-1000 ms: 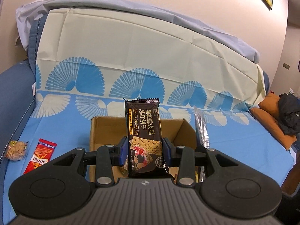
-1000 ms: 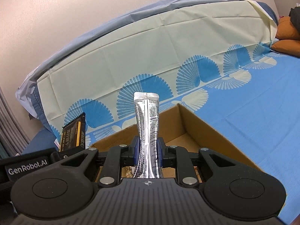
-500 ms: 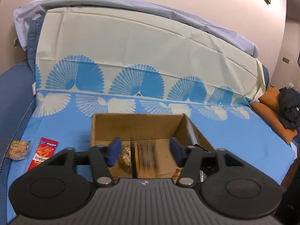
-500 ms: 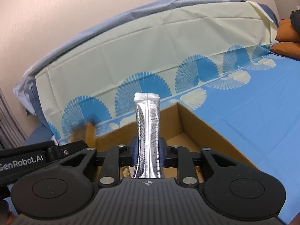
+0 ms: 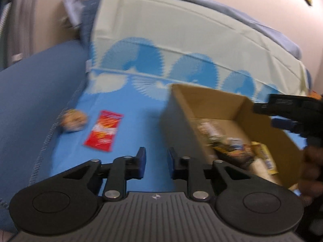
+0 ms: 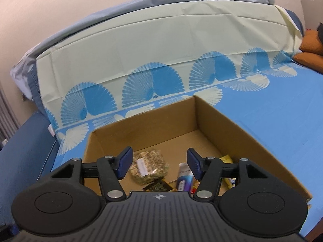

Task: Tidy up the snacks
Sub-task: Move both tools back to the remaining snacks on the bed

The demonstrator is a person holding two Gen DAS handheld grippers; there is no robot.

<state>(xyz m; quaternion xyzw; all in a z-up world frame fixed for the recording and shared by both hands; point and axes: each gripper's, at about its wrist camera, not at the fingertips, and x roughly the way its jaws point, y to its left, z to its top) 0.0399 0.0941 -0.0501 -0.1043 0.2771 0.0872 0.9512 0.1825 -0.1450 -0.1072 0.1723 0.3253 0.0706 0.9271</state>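
An open cardboard box [image 6: 203, 113] stands on the blue bed cover and holds several snacks, among them a speckled round pack [image 6: 148, 166] and a blue and white pack [image 6: 184, 178]. My right gripper [image 6: 159, 162] hangs open and empty over the box. My left gripper [image 5: 155, 156] is open and empty, left of the box [image 5: 175, 125], pointing at the cover. A red snack packet [image 5: 104, 130] and a small clear bag of snacks [image 5: 73, 119] lie on the cover to its left. The left view is blurred. The right gripper shows there over the box [image 5: 290, 115].
A pale cover with blue fan prints [image 6: 161, 46] rises behind the box. A dark blue cushioned edge [image 5: 30, 92] runs along the left. Orange cushions [image 6: 310, 48] lie at the far right.
The left gripper let the dark cracker pack fall into the box, then swung left toward the loose packets. The right gripper opened and let go of the silver stick pack.
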